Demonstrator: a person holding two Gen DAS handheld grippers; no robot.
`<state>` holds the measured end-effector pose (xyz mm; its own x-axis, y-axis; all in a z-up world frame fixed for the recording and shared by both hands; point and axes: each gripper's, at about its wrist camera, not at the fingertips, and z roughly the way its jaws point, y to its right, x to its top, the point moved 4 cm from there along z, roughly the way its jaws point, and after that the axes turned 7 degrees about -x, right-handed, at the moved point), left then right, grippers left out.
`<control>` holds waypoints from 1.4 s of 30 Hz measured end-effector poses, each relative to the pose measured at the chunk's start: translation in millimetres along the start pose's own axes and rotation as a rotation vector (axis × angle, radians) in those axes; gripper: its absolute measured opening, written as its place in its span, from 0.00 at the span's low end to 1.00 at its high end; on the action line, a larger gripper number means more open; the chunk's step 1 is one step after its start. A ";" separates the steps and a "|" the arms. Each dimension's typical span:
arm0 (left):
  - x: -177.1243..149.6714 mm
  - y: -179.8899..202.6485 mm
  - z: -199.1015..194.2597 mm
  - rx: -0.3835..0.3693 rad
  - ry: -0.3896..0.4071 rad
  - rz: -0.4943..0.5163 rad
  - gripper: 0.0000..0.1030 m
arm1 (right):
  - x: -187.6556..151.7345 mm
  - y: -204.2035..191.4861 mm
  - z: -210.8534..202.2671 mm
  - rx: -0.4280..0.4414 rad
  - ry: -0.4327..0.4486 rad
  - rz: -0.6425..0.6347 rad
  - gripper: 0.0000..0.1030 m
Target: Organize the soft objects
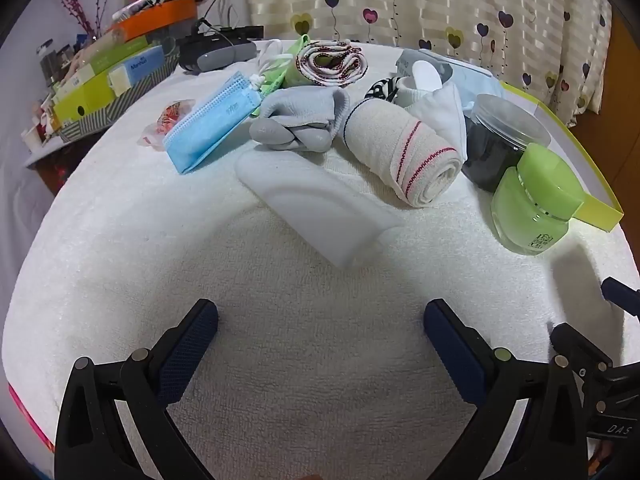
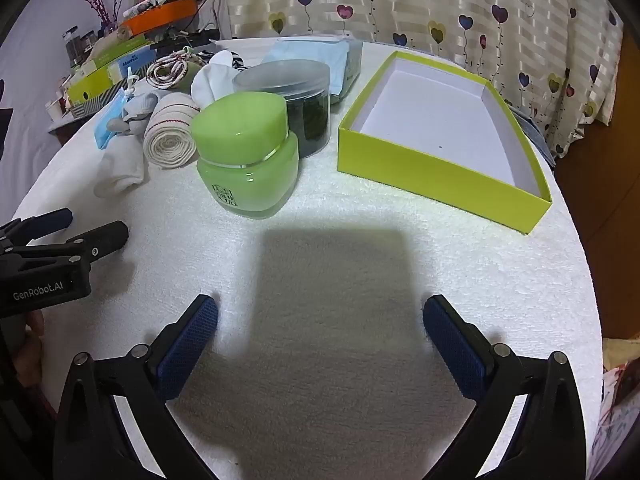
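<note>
Soft things lie in a heap at the back of the white towel-covered table (image 1: 320,360): a white sock (image 1: 316,204), a rolled beige bandage with red stripes (image 1: 404,156), grey socks (image 1: 300,120), blue face masks (image 1: 208,128) and a red-edged rolled cloth (image 1: 332,62). My left gripper (image 1: 320,320) is open and empty, well short of the white sock. My right gripper (image 2: 320,320) is open and empty over bare towel. An empty lime-green box (image 2: 440,168) stands ahead and right of it. The bandage (image 2: 170,144) and white sock (image 2: 120,172) also show in the right wrist view.
A green jar (image 2: 248,160) and a dark jar with a clear lid (image 2: 296,96) stand between the heap and the box. A light-blue packet (image 2: 316,56) lies behind them. Stacked boxes (image 1: 104,76) fill a side shelf at left. A heart-print curtain (image 1: 440,0) hangs behind.
</note>
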<state>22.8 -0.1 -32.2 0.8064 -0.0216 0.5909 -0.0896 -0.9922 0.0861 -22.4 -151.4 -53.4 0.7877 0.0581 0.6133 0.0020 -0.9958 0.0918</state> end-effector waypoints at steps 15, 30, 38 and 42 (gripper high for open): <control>1.6 -1.2 1.0 -0.002 -0.022 -0.001 1.00 | 0.3 -0.1 0.7 0.000 -0.006 -0.003 1.00; 1.2 2.6 2.6 -0.001 -0.019 0.006 1.00 | 1.5 0.2 1.0 0.004 0.001 0.000 1.00; -0.7 3.8 2.9 -0.001 -0.019 0.009 1.00 | 0.9 1.0 0.7 0.006 0.001 -0.002 1.00; -0.3 3.5 2.7 -0.002 -0.022 0.010 1.00 | 1.2 0.8 0.7 0.008 0.001 -0.005 1.00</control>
<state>23.8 -3.9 -34.2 0.8183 -0.0339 0.5737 -0.0985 -0.9918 0.0818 -21.0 -152.2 -53.2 0.7873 0.0630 0.6134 0.0108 -0.9960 0.0885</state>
